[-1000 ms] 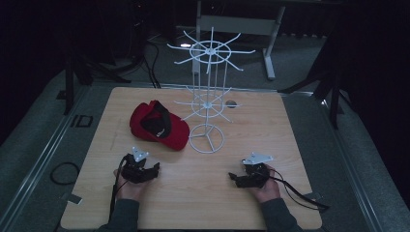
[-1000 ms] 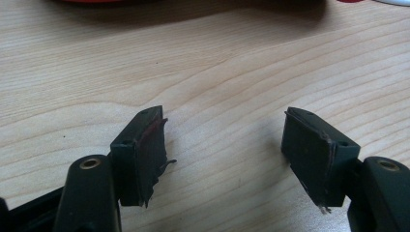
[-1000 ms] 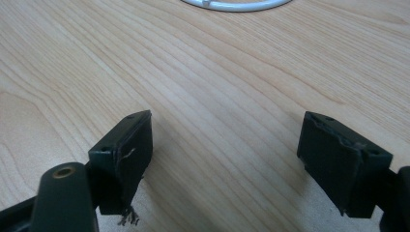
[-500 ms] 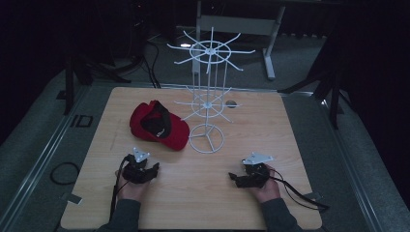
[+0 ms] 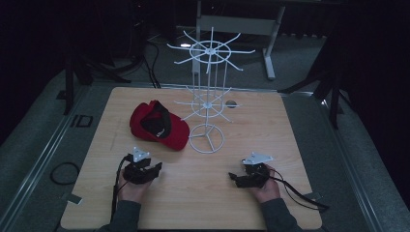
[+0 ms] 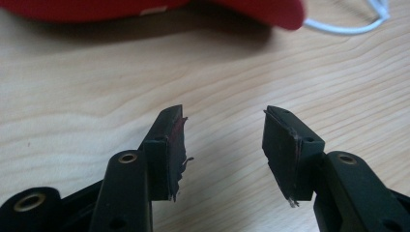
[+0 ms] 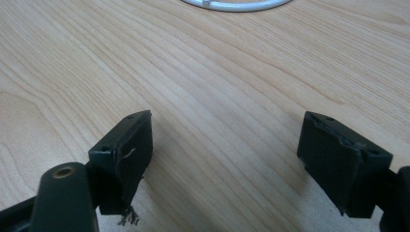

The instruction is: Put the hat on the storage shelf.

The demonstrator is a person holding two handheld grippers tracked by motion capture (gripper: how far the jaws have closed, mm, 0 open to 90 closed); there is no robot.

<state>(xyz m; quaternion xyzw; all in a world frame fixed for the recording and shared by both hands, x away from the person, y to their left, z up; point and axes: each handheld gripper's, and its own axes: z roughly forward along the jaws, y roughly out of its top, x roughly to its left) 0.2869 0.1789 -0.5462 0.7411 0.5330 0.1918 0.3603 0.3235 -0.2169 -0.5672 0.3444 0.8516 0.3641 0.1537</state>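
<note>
Pale wooden table (image 5: pixel 270 140) in a dark room bears red cap (image 5: pixel 158 125), white wire rack (image 5: pixel 208 104).

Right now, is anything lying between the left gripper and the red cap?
Nothing visible. The left gripper, jaws open, faces the cap across bare table. The white rack stands to the cap's right, off that path.

Wooden table (image 5: pixel 270 125) with red cap (image 5: pixel 157 125), white wire rack (image 5: pixel 207 104).

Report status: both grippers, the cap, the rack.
Left gripper open, empty. Right gripper open, empty. Red cap flat on table beside white wire rack. Nothing between.
</note>
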